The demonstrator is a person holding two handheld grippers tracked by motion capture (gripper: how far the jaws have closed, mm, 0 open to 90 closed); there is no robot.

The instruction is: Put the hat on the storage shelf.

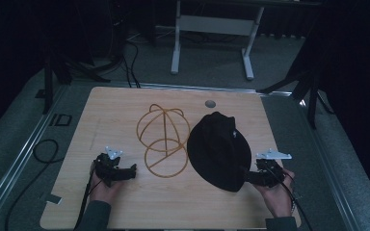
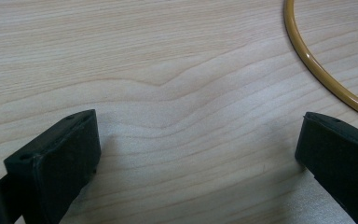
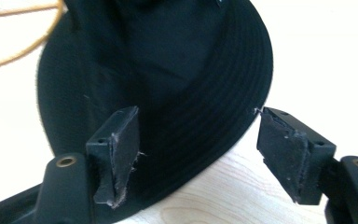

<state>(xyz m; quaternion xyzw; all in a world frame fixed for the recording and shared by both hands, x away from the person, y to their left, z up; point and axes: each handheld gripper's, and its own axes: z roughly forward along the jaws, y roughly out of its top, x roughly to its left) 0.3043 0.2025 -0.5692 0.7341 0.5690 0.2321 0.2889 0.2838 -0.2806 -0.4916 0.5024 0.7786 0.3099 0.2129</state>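
Wire stand (image 2: 324, 77): in your left gripper view only one curved stretch shows, cut by the top and right edges.
Hat (image 3: 168, 79): top cropped in your right gripper view.
Hat tag (image 1: 232, 133): too small to read.

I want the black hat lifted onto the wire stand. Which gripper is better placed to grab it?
The right gripper. It sits open at the brim of the hat, one jaw over the brim and one just outside it. The left gripper is open over bare table, beside the wire stand.
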